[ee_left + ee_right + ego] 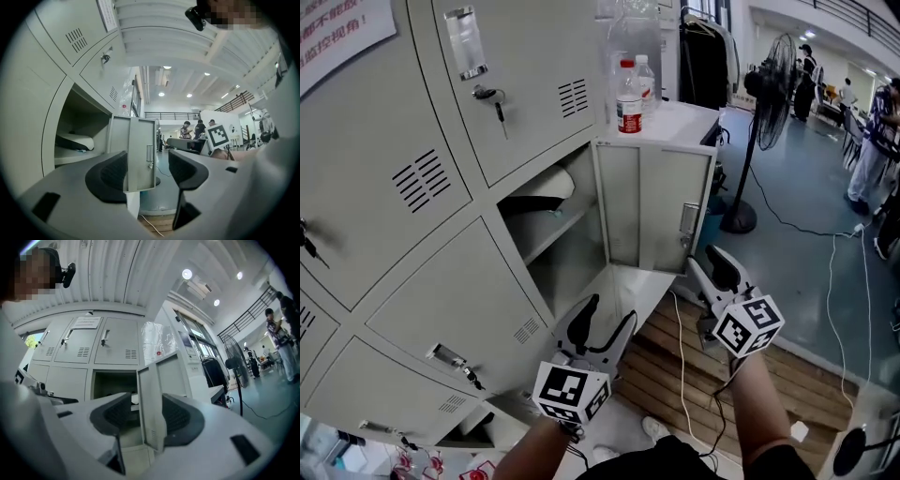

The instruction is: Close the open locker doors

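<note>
Big open hall, with grey lockers (441, 281) filling everything left of the open door (652, 206), and those all look shut. That one door sticks straight out from its compartment, so nothing's closed on it yet as far as I can tell. Just below the door, the left tongs (609, 312) are spread wide and gripping nothing. At the door's free edge, under the latch, the right tongs (711, 269) are wide too, with the edge between them but not pinched. A fan (773, 75) stands well right of the door. The whole swing shut is left to do.

We see a grey metal door (654, 206) swung wide open from its locker (546, 246). Its latch (689, 225) sits on the inner face.
</note>
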`<state>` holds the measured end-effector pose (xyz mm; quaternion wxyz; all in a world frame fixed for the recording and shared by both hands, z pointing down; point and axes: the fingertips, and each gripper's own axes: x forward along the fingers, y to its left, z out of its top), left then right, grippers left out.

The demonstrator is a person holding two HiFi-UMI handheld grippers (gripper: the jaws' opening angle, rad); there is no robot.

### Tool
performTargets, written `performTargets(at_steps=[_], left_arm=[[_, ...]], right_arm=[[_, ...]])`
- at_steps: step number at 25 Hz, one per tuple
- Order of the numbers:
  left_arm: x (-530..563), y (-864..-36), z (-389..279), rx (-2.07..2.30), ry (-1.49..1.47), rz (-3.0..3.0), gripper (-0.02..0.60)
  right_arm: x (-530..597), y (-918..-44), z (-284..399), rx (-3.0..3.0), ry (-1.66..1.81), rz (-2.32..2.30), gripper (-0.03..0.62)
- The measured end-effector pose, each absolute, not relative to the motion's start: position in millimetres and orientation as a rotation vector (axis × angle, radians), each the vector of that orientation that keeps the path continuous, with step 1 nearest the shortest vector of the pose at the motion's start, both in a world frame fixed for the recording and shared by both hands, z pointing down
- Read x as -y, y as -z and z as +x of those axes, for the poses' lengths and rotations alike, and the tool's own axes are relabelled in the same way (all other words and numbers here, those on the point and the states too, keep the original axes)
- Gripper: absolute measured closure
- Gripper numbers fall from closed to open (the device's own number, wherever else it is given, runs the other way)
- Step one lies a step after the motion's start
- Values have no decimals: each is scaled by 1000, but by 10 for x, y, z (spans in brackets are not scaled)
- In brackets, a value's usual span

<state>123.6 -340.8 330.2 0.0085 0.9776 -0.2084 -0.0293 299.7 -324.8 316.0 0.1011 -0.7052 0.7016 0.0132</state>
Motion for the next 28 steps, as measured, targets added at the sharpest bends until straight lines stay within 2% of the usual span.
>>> performTargets(at_steps=[15,28], left_arm=[[3619,-3440,1988,808,47,3013,314],[3912,-3532,2365,955,52,2958,315]], right_arm=[[3734,-3396,3971,-2117,71,-2007,404],[4262,-3613,4311,-2251,137,-1916,404]])
